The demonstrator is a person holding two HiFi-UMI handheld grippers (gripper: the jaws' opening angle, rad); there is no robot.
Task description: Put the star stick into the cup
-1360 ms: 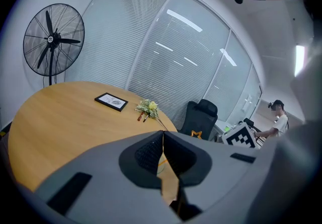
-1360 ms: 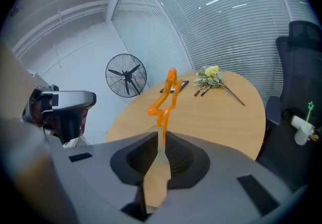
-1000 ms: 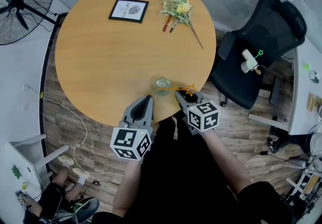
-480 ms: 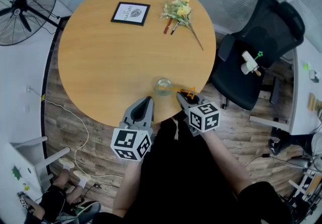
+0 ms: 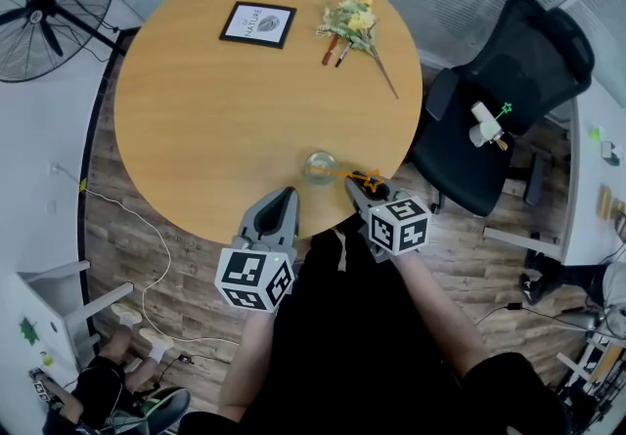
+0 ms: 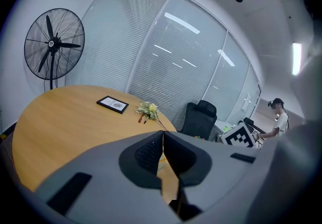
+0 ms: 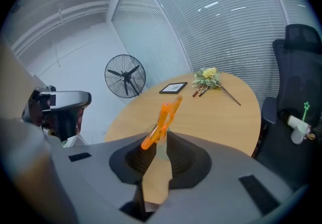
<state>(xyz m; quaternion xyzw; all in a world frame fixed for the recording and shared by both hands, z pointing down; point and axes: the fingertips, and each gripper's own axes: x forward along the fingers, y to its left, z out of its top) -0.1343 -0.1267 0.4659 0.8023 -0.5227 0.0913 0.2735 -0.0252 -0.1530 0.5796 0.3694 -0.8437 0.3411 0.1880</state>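
Item 1: my right gripper (image 5: 357, 187), at the near edge of the table (image 5: 196, 120). Its jaws are clamped on the orange star stick (image 5: 362, 174).

Item 2: the glass cup (image 5: 318, 167), just inside that near edge. The stick's thin end reaches its rim.

Item 3: my left gripper (image 5: 284, 198), near the cup. I see its jaws pressed together with nothing between.

Item 4: framed picture (image 5: 257, 23) and flower bunch (image 5: 350, 21), toward the far edge.

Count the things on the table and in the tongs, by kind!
Frame: 1
Flowers: 1
Pens: 2
Cup: 1
Star stick: 1
Total: 6
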